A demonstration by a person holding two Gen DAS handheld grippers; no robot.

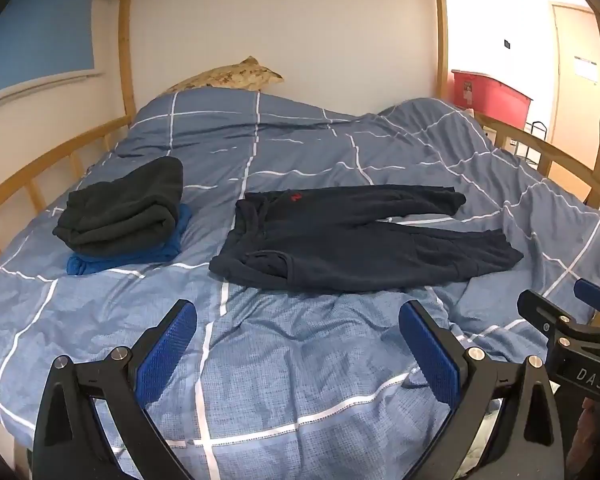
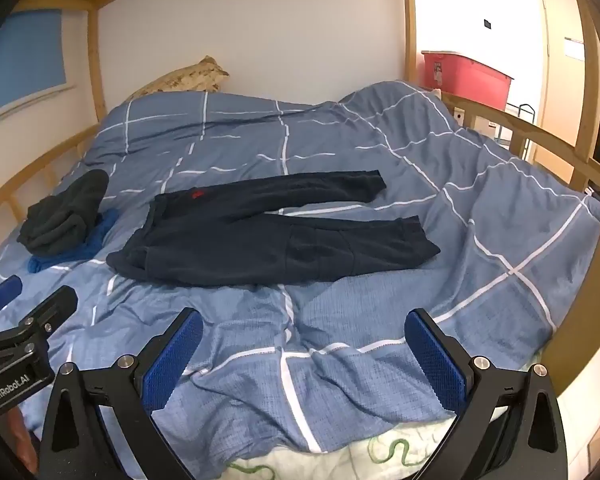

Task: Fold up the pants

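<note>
Both the left gripper (image 1: 298,344) and right gripper (image 2: 304,350) gape empty near the bed's (image 1: 340,152) front edge; the pants (image 1: 360,240) (limp fleece) could drag the rumpled duvet (image 2: 480,200) along.

One pair of pants (image 1: 356,236); two folded garments (image 1: 120,216) stacked; one pillow (image 1: 228,76); one red bin (image 1: 488,94).

Mostly buried under the dark folded garment (image 1: 120,208) at left — the blue garment (image 1: 124,260), only its edges out. Half hidden behind the duvet (image 1: 300,360) — the pillow (image 1: 236,74). Cut by the right edge in the left wrist view: the right gripper (image 1: 572,312). Too small to read, the red bin (image 2: 466,74) label.
</note>
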